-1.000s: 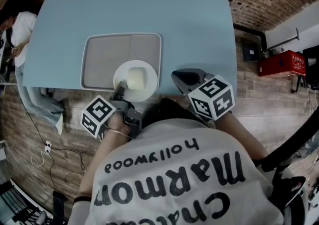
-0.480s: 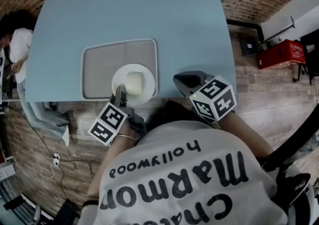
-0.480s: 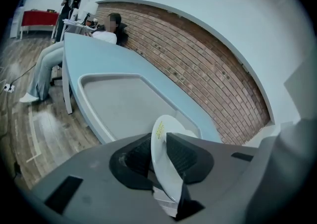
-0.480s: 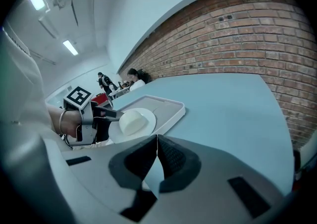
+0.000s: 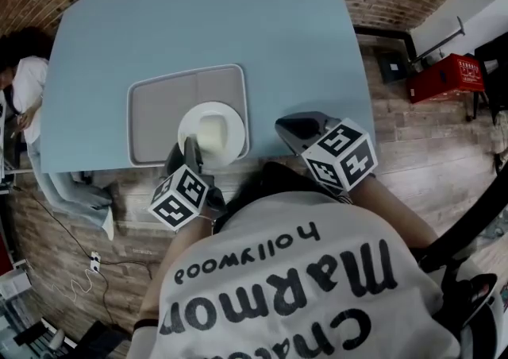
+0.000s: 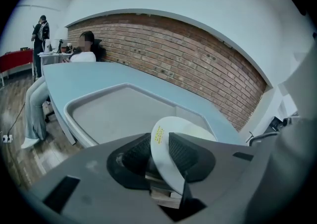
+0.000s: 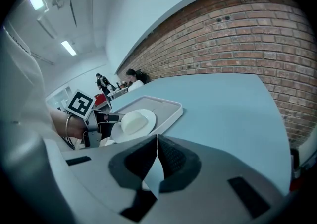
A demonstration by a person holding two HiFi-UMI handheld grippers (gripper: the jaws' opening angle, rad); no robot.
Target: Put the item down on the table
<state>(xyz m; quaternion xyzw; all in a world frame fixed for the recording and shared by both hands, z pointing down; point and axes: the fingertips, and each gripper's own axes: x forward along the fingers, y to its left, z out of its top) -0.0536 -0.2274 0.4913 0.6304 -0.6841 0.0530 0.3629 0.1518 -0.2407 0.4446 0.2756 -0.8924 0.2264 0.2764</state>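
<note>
Brick walls ring a blue table [image 5: 238, 24], and a person sits at its far left edge, taking no part in the job. A grey tray [image 5: 155, 123] lies on the table near the front edge. At the tray's near right corner is a white plate [image 5: 237, 131] with a pale mound [image 5: 211, 133] on it; from the head view the plate overlaps the tray's front rim.

The left gripper [image 5: 190, 148] reaches in from below and has the plate by its near edge. Its own view settles that: the left gripper [image 6: 159, 143] has both pads pressed onto the plate [image 6: 171, 161], whose rim runs tilted between them, with the tray [image 6: 114, 111] just beyond. Whether the plate's underside already rests on the tray (or hangs just above it) I cannot tell from any view.

The right gripper [image 5: 287, 125] sits over the table's front edge, well apart from the plate. In its own view the right gripper [image 7: 157, 143] has its jaws drawn together on nothing, only blue table showing past them, and it looks across at the plate [image 7: 148, 117] and mound [image 7: 133, 123].

By my reading the carry is nearly over: the plate is over its landing spot but not released. What is left is to settle it flat and part the left jaws.
</note>
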